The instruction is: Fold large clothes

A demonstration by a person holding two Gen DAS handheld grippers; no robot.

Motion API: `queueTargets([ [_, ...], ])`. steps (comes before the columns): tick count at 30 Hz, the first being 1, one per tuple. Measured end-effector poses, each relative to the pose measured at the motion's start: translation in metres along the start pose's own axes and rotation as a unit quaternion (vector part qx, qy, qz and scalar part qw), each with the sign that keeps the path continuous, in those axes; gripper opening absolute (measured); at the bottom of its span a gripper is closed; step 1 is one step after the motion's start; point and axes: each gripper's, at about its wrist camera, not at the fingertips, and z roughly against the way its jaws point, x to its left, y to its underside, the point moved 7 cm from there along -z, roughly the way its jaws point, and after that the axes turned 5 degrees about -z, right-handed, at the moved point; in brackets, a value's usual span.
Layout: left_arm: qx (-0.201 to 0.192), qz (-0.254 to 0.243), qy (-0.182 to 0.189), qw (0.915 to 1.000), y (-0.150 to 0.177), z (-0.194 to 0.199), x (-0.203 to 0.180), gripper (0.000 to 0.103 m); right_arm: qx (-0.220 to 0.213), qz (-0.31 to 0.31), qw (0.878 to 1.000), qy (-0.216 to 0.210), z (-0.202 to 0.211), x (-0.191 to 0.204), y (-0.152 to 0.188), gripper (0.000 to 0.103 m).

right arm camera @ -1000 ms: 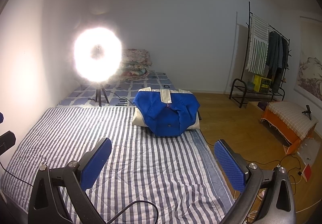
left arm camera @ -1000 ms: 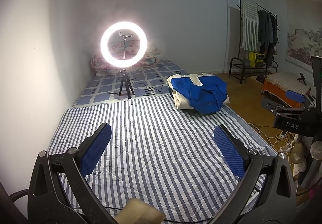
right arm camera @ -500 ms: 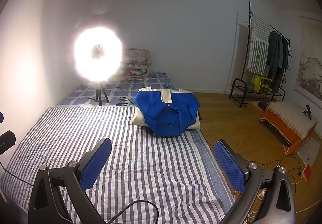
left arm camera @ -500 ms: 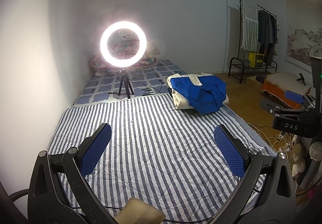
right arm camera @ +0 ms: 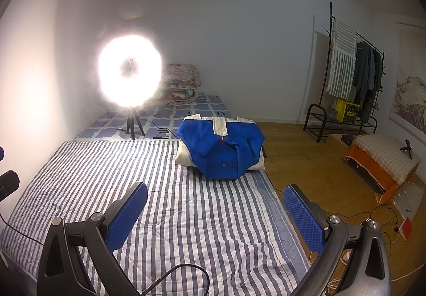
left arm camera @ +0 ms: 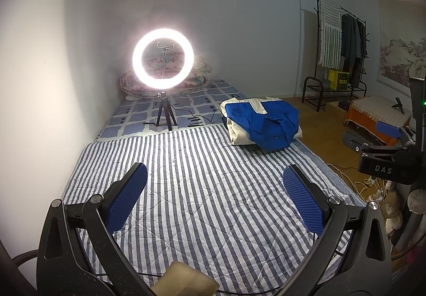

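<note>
A folded blue and cream garment (left arm camera: 262,124) (right arm camera: 222,151) lies in a compact bundle at the far right edge of the striped quilt (left arm camera: 202,189) (right arm camera: 149,189). My left gripper (left arm camera: 214,194) hangs open above the near part of the quilt, well short of the garment, with nothing between its blue pads. My right gripper (right arm camera: 214,212) is also open and empty, over the quilt's near right side with the garment ahead of it. The right gripper's body shows at the right edge of the left wrist view.
A lit ring light on a tripod (left arm camera: 162,64) (right arm camera: 130,75) stands on the bed beyond the quilt, with cables trailing from it. Folded bedding (right arm camera: 181,85) is against the far wall. A clothes rack (right arm camera: 346,75), an orange-covered stool (right arm camera: 380,160) and floor cables lie to the right.
</note>
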Motion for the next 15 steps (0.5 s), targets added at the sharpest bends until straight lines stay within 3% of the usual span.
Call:
queueTargets([
  [6,0.005,0.004,0.011,0.9999,-0.004,0.002,-0.006,0.103,0.001,0.001,1.0,0.0,-0.001,-0.001,0.002,0.103],
  [15,-0.009,-0.009,-0.01,0.9999,-0.005,0.008,-0.012,0.103,0.004,0.009,1.0,0.002,-0.003,-0.002,0.005,0.103],
])
